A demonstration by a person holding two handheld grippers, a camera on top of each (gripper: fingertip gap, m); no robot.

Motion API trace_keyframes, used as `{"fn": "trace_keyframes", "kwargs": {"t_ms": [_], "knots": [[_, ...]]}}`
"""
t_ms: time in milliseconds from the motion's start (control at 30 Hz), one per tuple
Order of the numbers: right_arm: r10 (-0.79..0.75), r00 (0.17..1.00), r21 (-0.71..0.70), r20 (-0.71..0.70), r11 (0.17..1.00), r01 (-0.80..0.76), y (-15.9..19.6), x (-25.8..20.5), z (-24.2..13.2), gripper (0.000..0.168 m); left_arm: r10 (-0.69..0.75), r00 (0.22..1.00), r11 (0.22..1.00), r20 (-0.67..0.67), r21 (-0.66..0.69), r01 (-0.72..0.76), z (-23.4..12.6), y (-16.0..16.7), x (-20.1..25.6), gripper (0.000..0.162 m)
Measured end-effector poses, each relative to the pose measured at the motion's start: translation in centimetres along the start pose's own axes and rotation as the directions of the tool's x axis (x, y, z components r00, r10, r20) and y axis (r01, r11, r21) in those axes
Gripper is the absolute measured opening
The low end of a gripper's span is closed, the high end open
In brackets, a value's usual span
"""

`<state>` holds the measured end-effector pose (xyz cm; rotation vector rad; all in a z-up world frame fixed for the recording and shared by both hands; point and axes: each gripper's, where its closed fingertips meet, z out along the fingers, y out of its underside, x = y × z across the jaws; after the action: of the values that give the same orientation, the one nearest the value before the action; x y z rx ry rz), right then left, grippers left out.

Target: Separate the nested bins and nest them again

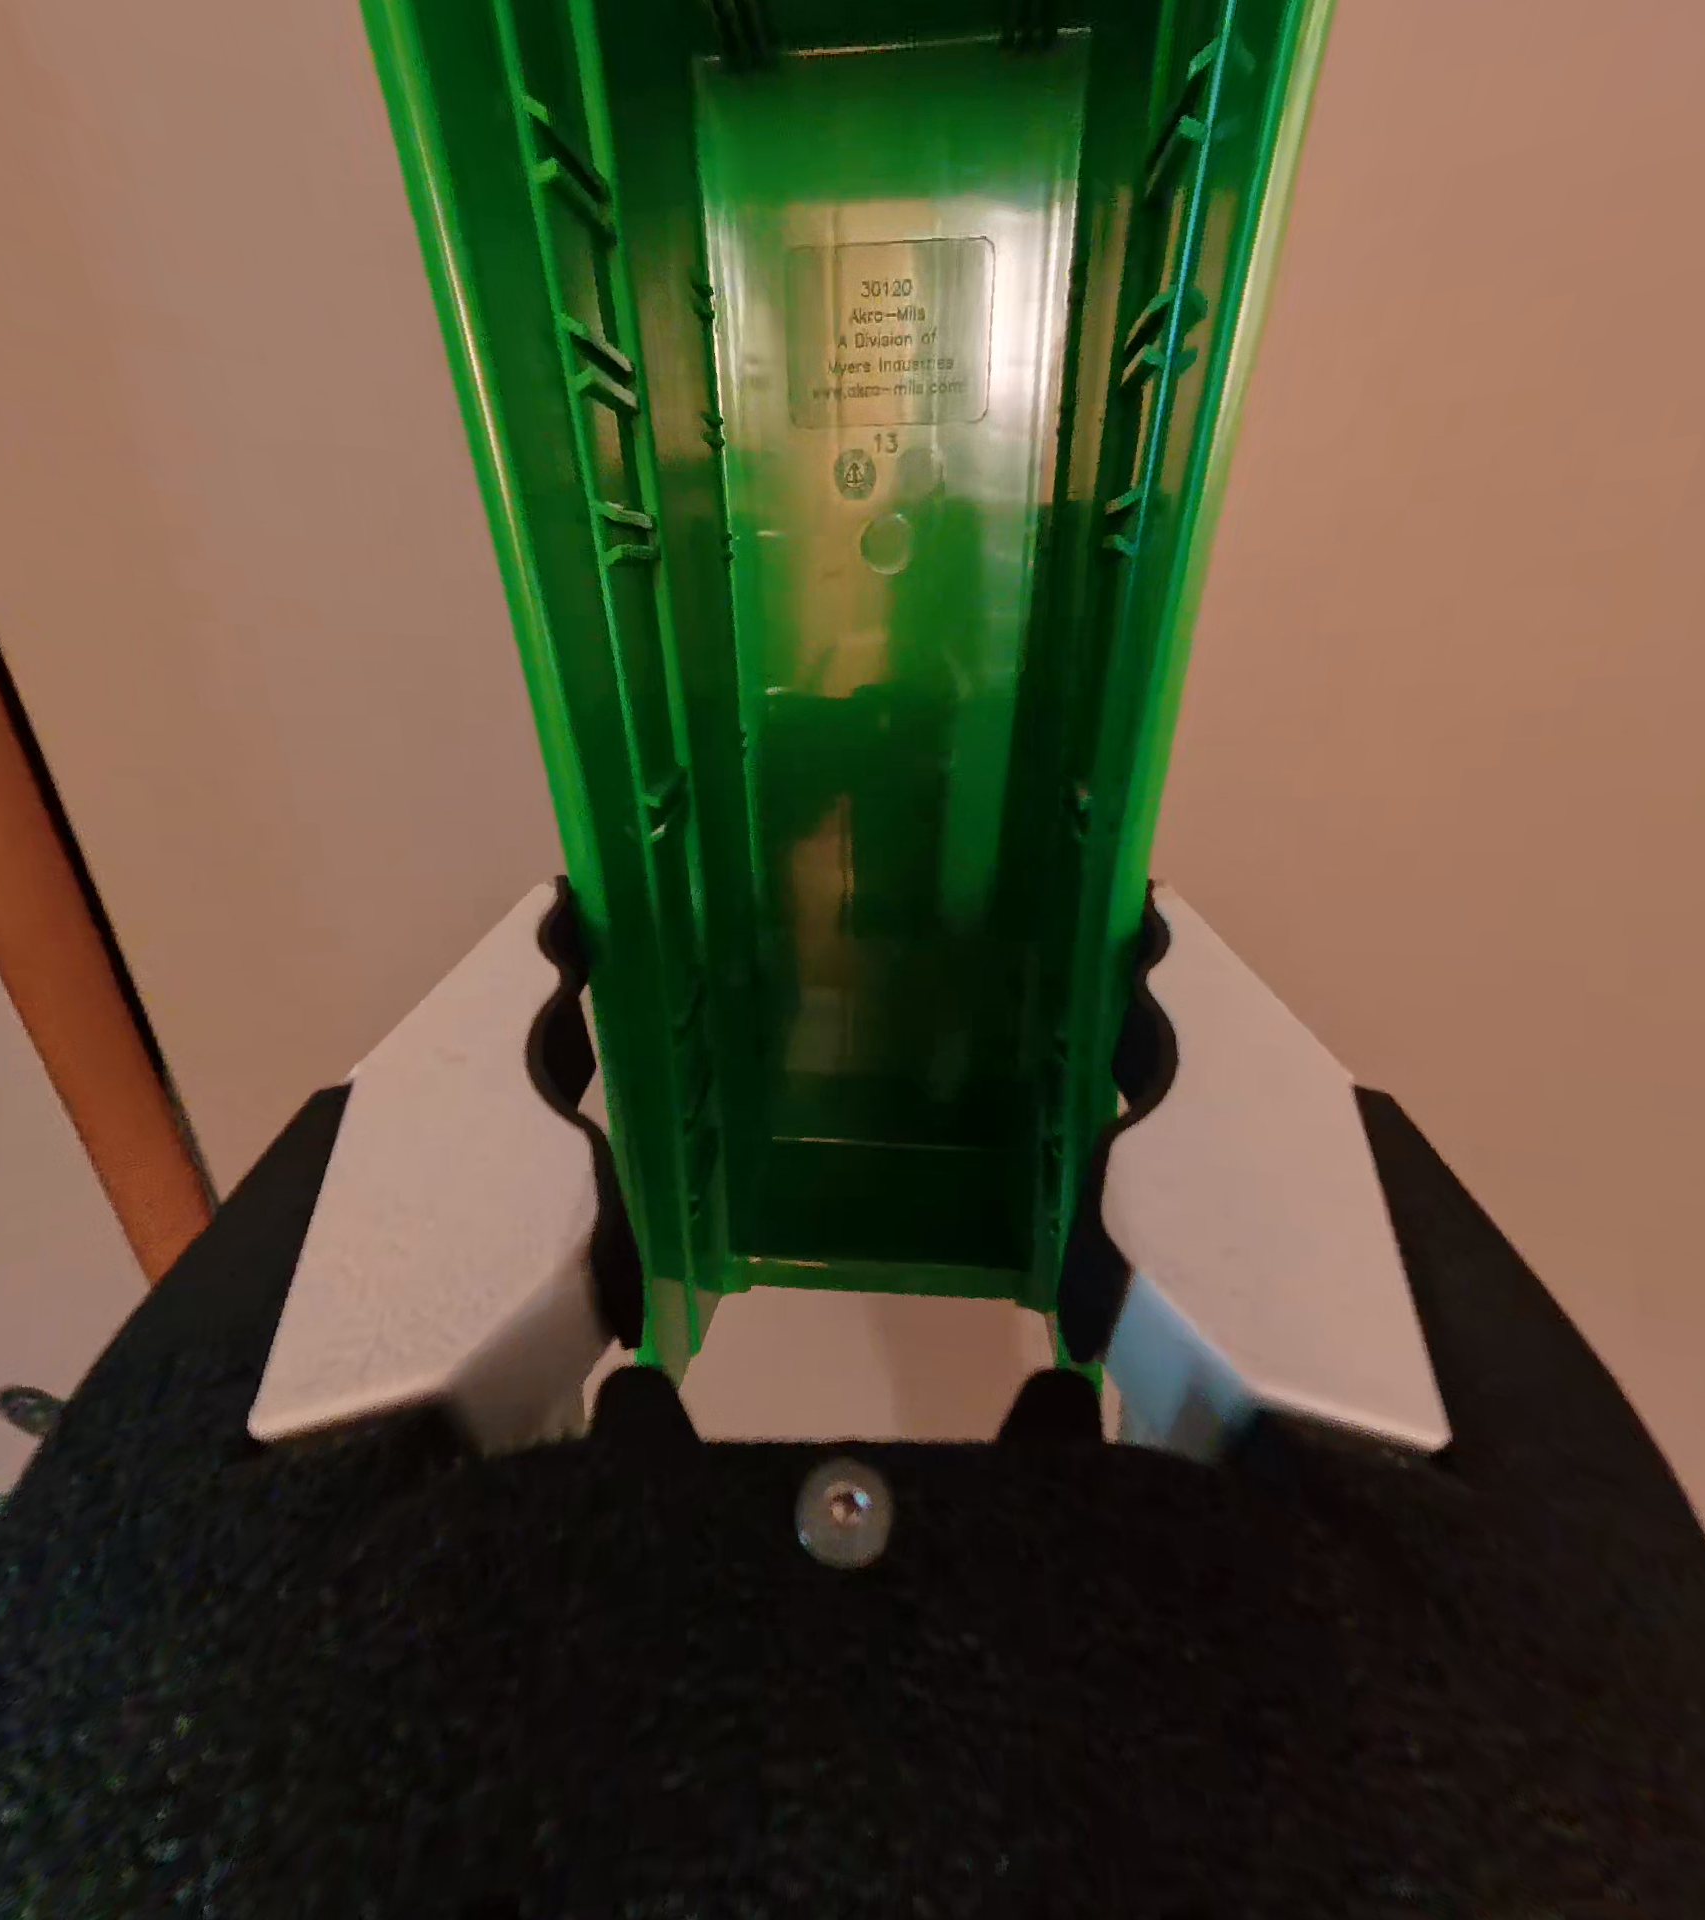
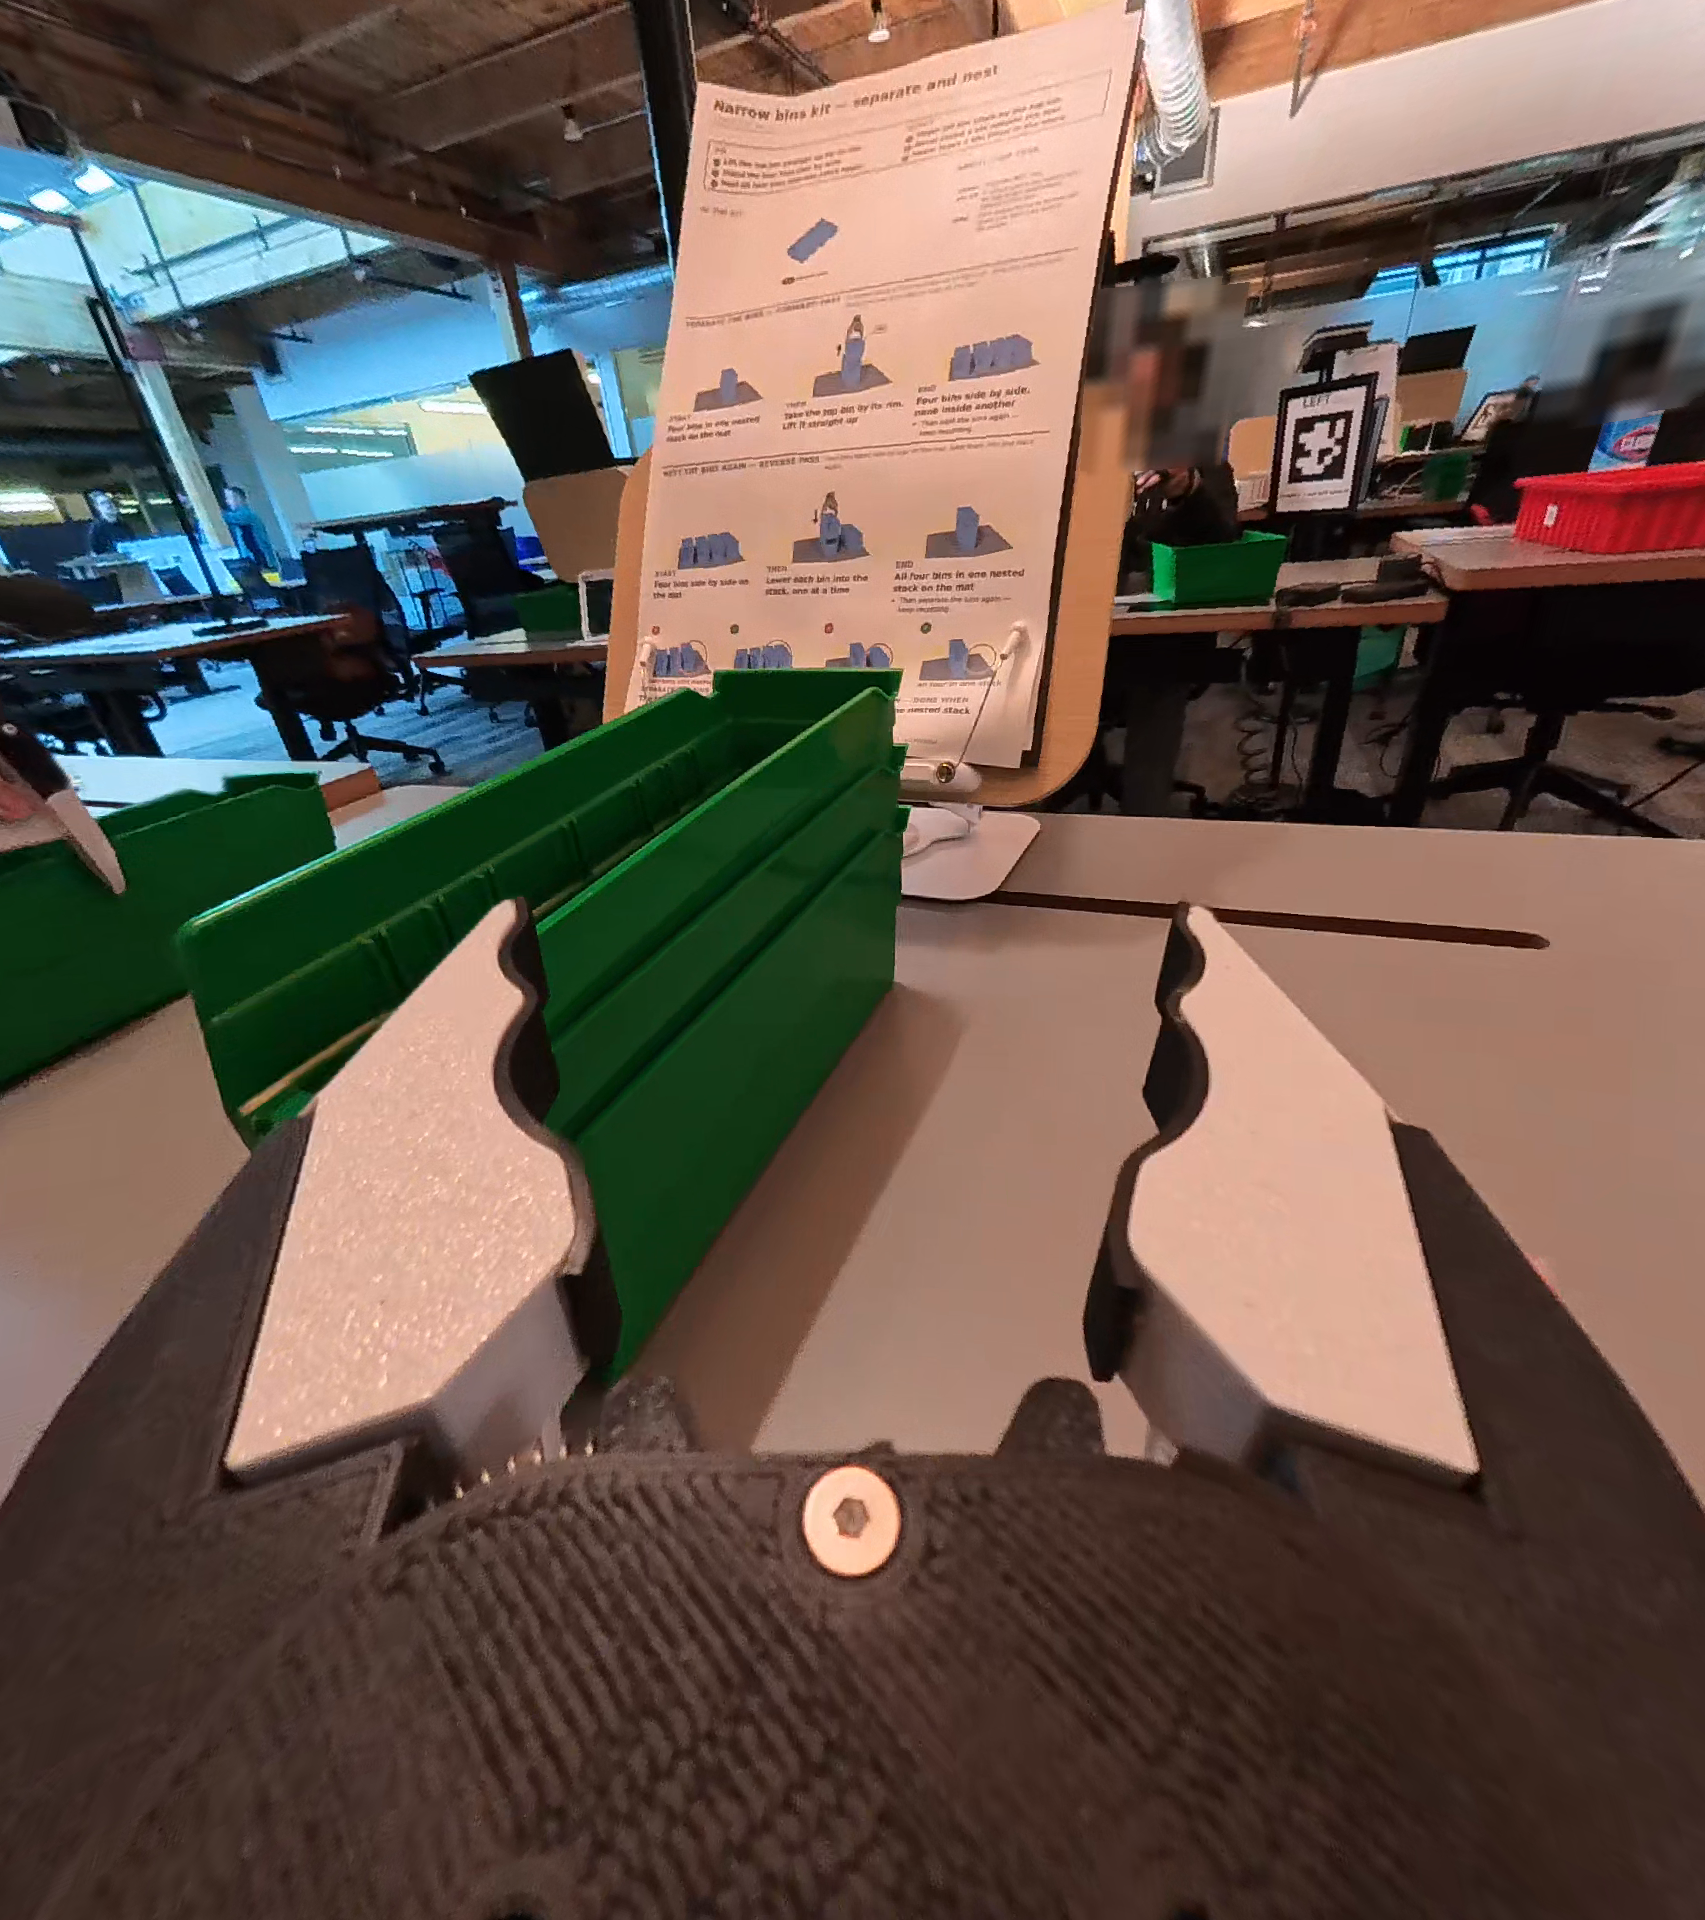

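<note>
Green bin point(image 1: 879, 727) between left claw point(image 1: 853, 1122) fingers

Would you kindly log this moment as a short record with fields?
left gripper: shut on a single green bin, its underside facing the camera
right gripper: open, empty, beside the stack
nested stack: green bins on the grey table
instruction sheet: upright on a stand behind the stack
stage: one bin separated, the rest nested

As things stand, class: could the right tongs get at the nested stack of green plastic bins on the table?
Probably yes. The right tongs are open and empty, and the nested stack of green plastic bins stands just ahead, beside their left finger. Only bare grey table lies between.
</note>
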<state>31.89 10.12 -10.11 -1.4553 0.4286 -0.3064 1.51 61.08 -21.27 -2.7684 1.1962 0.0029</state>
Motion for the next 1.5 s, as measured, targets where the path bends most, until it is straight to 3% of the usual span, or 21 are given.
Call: {"fn": "trace_keyframes", "kwargs": {"t_ms": [333, 600, 933, 1233, 1400, 1500], "knots": [[0.017, 1.0, -0.002, 0.004, 1.0, -0.017, -0.5, 0.3, -0.8, 0.111, -0.007, 0.999, 0.999, -0.038, 0.047, 0.009, -4.9, -0.2, 7.2, 0.093], [0.042, 0.998, -0.024, 0.043, 0.999, -0.041, -0.5, -0.5, -1.0, 0.11, 0.05, 0.997, 0.992, -0.054, 0.117, -0.044, -12.1, -0.3, 13.8, 0.092], [-0.018, 1.0, -0.104, 0.013, 0.994, 0.019, 0.9, -0.8, -0.9, 0.116, 0.054, 0.974, 0.968, -0.221, 0.25, 0.003, -21.5, 0.1, 27.6, 0.095], [-0.025, 1.0, -0.08, -0.016, 0.997, 0.024, -0.3, 0.3, -1.8, 0.117, 0.112, 0.958, 0.959, -0.263, 0.281, -0.035, -23.4, 0.7, 40.2, 0.094], [0.018, 0.999, -0.068, -0.049, 0.997, -0.021, -0.6, 2.5, -2.4, 0.116, 0.133, 0.985, 0.949, -0.11, 0.3, -0.095, -22.9, 0.2, 42.1, 0.094], [0.053, 0.997, -0.064, -0.054, 0.996, -0.056, -0.6, 3.2, -2.7, 0.116, 0.108, 0.988, 0.955, -0.108, 0.287, -0.073, -22.0, 0.1, 43.2, 0.094]]}}
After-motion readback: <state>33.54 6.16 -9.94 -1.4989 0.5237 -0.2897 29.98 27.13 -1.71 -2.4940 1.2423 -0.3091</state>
